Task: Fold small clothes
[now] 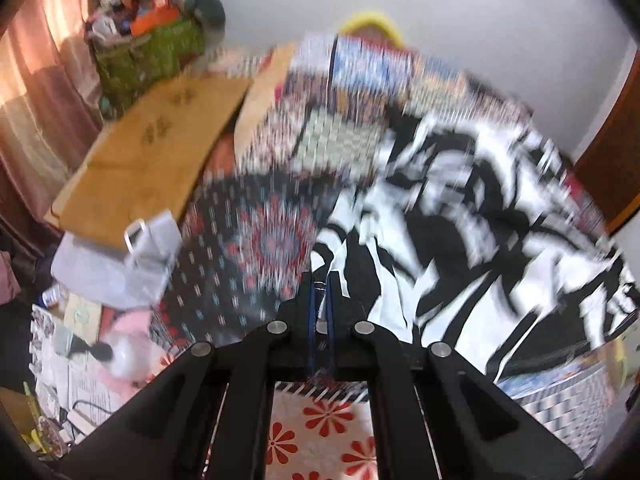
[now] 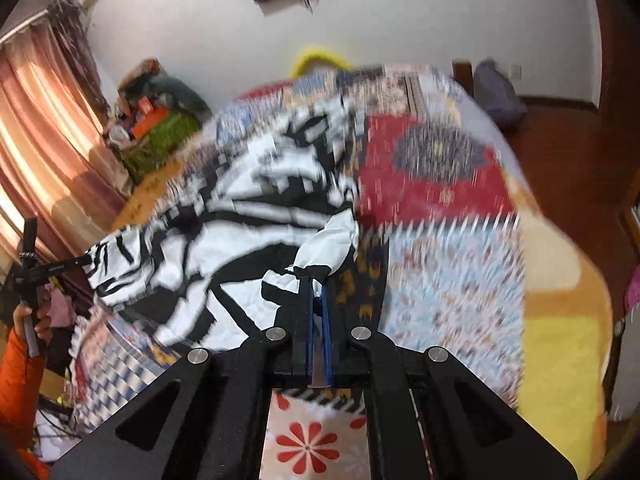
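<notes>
A black-and-white patterned garment (image 1: pixel 460 216) hangs spread over the patchwork bed cover (image 1: pixel 256 248); both views are motion-blurred. My left gripper (image 1: pixel 320 280) is shut on one edge of the garment. In the right wrist view the same garment (image 2: pixel 224 216) stretches to the left, and my right gripper (image 2: pixel 319 286) is shut on a bunched white corner of it. The left gripper (image 2: pixel 86 258) shows at the far left there, pinching the other end, held by a hand in an orange sleeve (image 2: pixel 20 364).
The patchwork cover (image 2: pixel 440 272) lies on the bed. A tan board (image 1: pixel 152 152) and a green basket of clutter (image 1: pixel 148 52) lie at the left. Curtains (image 2: pixel 44 152) hang at the left. A yellow blanket (image 2: pixel 560 340) lies at the right. A floral mat (image 2: pixel 308 436) lies below.
</notes>
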`<action>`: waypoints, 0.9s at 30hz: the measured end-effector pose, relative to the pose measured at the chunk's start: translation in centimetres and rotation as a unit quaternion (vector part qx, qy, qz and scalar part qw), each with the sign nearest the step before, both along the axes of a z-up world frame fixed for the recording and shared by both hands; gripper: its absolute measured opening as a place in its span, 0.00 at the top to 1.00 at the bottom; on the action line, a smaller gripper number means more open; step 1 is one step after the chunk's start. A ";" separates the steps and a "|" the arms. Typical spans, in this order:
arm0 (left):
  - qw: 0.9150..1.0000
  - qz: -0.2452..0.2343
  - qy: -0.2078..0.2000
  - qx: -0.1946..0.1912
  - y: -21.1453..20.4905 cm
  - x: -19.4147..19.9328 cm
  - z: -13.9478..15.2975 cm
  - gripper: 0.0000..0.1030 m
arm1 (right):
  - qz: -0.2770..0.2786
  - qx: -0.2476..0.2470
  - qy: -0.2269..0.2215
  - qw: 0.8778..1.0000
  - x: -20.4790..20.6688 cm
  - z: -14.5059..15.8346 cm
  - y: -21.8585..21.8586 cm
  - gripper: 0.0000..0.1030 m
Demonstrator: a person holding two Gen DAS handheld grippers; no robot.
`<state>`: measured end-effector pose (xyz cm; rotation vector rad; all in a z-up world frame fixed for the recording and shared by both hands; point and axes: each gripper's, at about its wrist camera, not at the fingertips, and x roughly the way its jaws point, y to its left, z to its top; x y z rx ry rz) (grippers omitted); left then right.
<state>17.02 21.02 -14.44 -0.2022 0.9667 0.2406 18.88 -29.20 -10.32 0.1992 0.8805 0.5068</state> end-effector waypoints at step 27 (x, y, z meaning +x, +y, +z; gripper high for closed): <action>0.995 0.048 -0.070 0.050 1.3 21.4 7.5 0.96 | -0.022 -0.049 -0.098 0.994 17.3 7.3 3.3 0.97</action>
